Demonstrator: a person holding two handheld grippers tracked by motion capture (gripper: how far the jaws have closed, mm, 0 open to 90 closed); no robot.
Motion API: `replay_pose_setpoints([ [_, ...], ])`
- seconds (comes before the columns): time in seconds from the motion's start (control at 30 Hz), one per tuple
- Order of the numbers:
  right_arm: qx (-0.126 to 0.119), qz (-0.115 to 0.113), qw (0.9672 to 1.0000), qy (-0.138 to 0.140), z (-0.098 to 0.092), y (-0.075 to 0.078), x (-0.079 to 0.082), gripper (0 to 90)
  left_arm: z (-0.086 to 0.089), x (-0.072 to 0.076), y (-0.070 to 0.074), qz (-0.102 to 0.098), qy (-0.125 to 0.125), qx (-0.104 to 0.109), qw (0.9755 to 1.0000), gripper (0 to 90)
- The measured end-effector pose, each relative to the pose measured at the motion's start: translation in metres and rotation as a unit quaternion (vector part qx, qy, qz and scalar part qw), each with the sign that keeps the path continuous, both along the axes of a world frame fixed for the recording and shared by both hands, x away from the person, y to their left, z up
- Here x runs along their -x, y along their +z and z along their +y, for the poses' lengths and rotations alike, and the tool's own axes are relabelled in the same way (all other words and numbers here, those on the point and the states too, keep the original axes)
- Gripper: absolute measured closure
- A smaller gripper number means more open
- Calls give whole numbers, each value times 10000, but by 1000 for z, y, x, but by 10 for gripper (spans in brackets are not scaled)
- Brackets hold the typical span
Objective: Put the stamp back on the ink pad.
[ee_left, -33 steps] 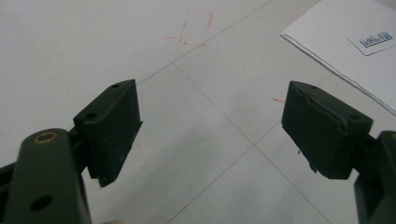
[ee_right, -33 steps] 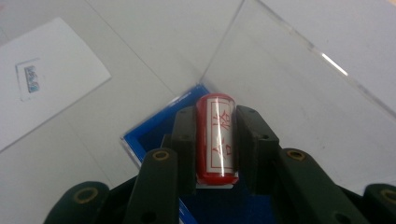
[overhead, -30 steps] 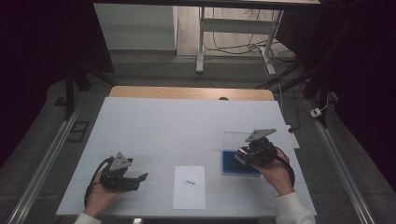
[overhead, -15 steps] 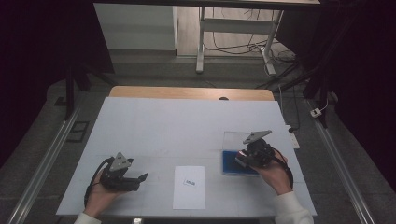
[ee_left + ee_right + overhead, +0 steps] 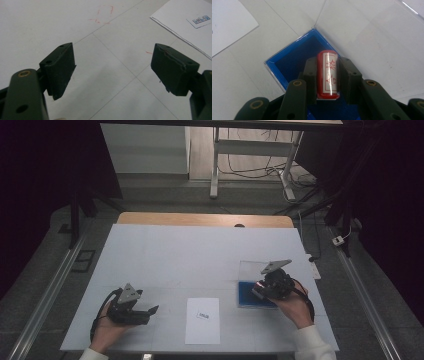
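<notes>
Right gripper (image 5: pixel 327 75) has a red stamp (image 5: pixel 327 75) clamped between its two black jaws, one pad pressing each long side; its jaws have just been easing a touch wider, yet the stamp sits squeezed between them with no gap showing; the stamp's barrel runs straight out along the jaws, its clear label with red characters facing up at the camera; directly beneath the jaws lies the blue ink pad tray (image 5: pixel 287 62), its raised rim framing a dark blue bed, and the stamp's far end hangs over that bed, though whether it touches the pad I cannot tell; past the tip of the gripper a clear lid (image 5: pixel 367 37) lies flat, hinged open from the tray's far corner; off to the gripper's left a corner of white paper (image 5: pixel 227 27) peeks in; from the high view the right gripper (image 5: pixel 264 289) sits right over the blue tray (image 5: pixel 246 296), the hand (image 5: pixel 292 305) wrapped behind it; over on the other side the left gripper (image 5: pixel 112 67) stands with jaws wide apart, nothing between them but bare white table (image 5: pixel 50 25); ahead and to its right lies the sheet of paper (image 5: pixel 185 27) with a small blue-printed label (image 5: pixel 199 19); in the high view that left gripper (image 5: pixel 147 311) rests low on the table, just beside the paper (image 5: pixel 202 322).
</notes>
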State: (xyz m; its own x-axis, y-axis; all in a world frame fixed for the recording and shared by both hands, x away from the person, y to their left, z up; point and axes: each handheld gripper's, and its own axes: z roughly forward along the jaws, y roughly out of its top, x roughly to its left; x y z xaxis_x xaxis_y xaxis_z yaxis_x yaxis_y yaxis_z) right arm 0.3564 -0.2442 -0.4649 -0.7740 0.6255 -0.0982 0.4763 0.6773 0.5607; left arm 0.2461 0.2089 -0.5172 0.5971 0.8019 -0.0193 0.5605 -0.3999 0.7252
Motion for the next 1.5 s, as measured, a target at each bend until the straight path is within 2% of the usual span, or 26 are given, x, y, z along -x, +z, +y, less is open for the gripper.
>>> replay_pose_setpoints([
  [0.1,-140,-66,9999,20,-1,2,1,590,0,0,0,-4,11,5,10000,195],
  [0.17,-337,-107,9994,-35,-2,6,2,539,0,-1,0,-15,11,5,10000,195],
  [0.27,-623,-244,9978,-7,-4,11,3,472,1,-1,0,-17,7,16,10000,195],
  [0.37,-802,-347,9962,11,-6,14,5,429,1,-1,0,-18,7,60,10000,194],
  [0.6,-1037,-592,9926,203,-4,17,10,406,1,0,2,-30,19,162,9999,191],
  [0.8,-1223,-709,9895,294,-6,19,20,401,0,1,5,-56,44,211,9998,186],
  [0.93,-1464,-793,9855,320,-13,19,31,395,-1,3,6,-60,2,213,9998,180],
  [1.03,-1437,-897,9852,271,-20,16,43,395,-2,6,6,-76,-23,209,9997,177],
  [1.2,-1524,-1002,9830,225,-36,9,62,393,-4,8,6,-61,-33,265,9996,174],
  [1.33,-1580,-925,9830,158,-49,-2,74,389,-5,10,5,-26,-39,252,9997,170],
  [1.5,-1416,-939,9854,80,-62,-18,82,383,-5,12,4,-21,-31,264,9996,169],
])
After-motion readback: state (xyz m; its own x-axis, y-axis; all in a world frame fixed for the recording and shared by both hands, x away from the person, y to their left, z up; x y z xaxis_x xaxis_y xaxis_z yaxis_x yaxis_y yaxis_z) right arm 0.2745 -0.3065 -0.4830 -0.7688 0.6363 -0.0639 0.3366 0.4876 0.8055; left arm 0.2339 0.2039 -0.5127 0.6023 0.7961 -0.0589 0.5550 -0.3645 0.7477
